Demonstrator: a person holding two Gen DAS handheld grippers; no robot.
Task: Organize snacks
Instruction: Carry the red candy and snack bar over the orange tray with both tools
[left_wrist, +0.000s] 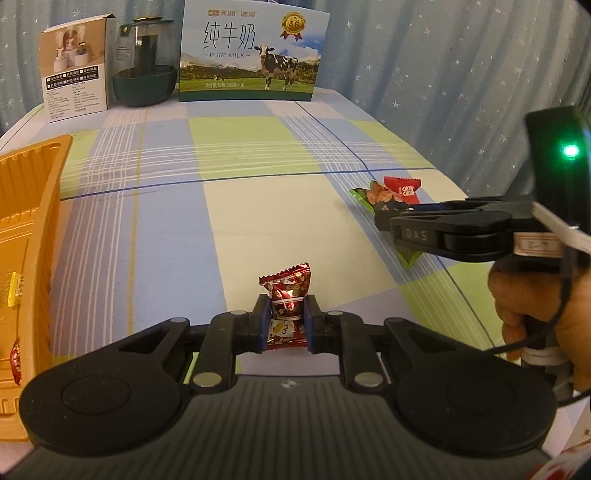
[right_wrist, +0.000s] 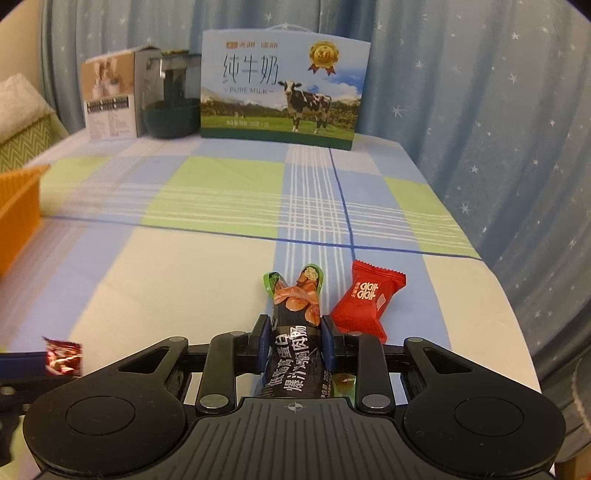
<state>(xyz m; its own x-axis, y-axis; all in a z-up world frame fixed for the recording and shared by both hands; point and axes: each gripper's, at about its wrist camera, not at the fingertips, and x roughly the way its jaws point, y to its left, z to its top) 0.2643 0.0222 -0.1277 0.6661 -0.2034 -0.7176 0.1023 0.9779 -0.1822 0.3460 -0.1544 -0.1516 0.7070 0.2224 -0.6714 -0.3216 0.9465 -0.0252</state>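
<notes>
Foil-wrapped, the dark red candy (left_wrist: 289, 295) is sitting pinched between the blue pads of my left gripper (left_wrist: 287, 320), jaws pressed together on it, wrapper standing upright and held just clear of the checked cloth (left_wrist: 229, 206). I am taking the orange tray (left_wrist: 35, 206) as landmark: this candy is hanging a short way to its right, not yet over it.

My right gripper (right_wrist: 294, 341) is closing on the sausage stick (right_wrist: 295, 332), well to the right of the tray. Its pads are flanking the black wrapper at mid-length; whether they are pressing firmly yet I cannot tell for certain, though they appear to be in contact. A red candy (right_wrist: 367, 299) is lying just beside the stick, on the side away from the tray, close to the right-hand pad but not caught.

In my judgement the step in hand is securing the stick before carrying both items to the tray. To do it well I am advising: keep the pads square across the stick, avoid dragging the red candy along, lift straight up before moving sideways, and hold the left grip steady meanwhile. The milk box (right_wrist: 284, 85) at the far edge is playing no part.
</notes>
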